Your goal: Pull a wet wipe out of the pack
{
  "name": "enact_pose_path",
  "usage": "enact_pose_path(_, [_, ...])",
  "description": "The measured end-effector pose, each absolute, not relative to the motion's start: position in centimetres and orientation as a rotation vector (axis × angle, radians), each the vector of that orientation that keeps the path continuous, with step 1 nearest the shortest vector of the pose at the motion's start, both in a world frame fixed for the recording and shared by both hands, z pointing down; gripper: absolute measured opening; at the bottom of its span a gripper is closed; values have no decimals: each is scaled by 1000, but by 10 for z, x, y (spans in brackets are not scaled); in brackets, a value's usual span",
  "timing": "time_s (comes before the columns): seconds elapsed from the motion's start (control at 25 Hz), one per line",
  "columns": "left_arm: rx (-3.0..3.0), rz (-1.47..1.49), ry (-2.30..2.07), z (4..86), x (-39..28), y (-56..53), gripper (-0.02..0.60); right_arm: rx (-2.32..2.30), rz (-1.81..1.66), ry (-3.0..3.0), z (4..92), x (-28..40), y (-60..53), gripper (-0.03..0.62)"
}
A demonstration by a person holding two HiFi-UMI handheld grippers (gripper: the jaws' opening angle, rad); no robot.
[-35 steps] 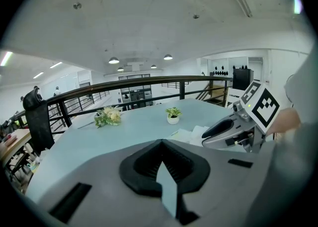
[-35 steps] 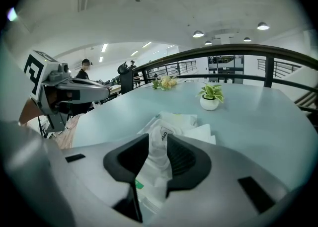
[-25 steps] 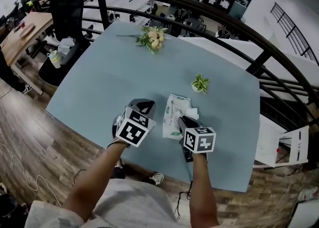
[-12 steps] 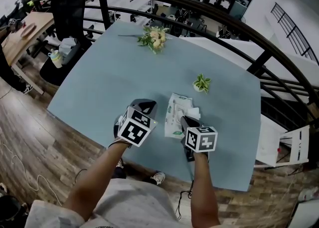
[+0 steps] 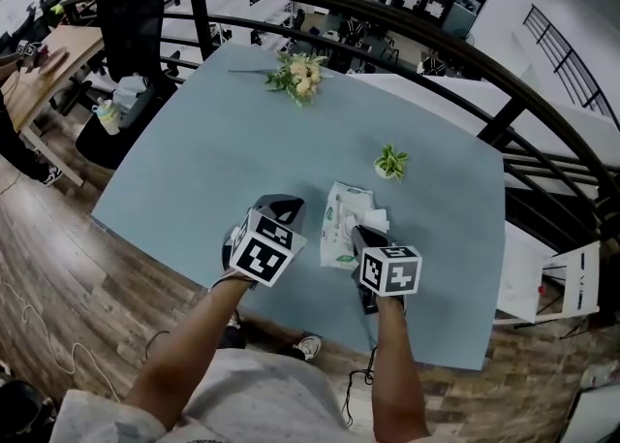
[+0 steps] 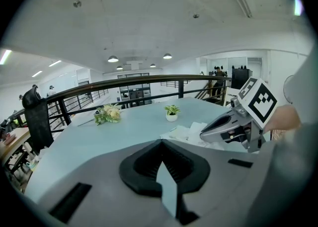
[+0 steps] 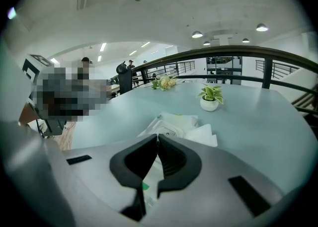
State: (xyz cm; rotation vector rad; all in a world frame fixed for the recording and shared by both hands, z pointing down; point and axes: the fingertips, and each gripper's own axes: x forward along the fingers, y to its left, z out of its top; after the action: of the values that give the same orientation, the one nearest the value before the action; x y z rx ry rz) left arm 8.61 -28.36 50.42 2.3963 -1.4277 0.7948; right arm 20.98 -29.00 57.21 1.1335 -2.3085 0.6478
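On the pale blue table [image 5: 194, 160] lies a white wet wipe pack [image 5: 339, 228] with green print, also seen in the right gripper view [image 7: 171, 122]. A white wipe [image 5: 377, 218] sticks out at its right side [image 7: 204, 134]. My right gripper [image 5: 361, 234] sits low over the pack's near end, its jaws shut [image 7: 158, 136]; whether anything thin is pinched between the tips is hidden. My left gripper [image 5: 281, 205] rests just left of the pack, jaws shut with nothing between them [image 6: 160, 142]. From the left gripper view, the pack [image 6: 185, 132] shows beside the right gripper [image 6: 203, 132].
A small potted plant [image 5: 389, 162] stands beyond the pack. A flower bouquet [image 5: 296, 74] lies at the table's far edge. A dark curved railing [image 5: 407, 19] runs behind the table. An office chair [image 5: 131, 19] stands at the far left, off the table.
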Motion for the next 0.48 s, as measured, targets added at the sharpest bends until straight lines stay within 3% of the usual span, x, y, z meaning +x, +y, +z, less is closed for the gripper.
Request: enact_pose_path(0.48, [2405, 749, -1433, 500, 86, -286, -6, 1181, 644, -2311, 564, 212, -293, 8])
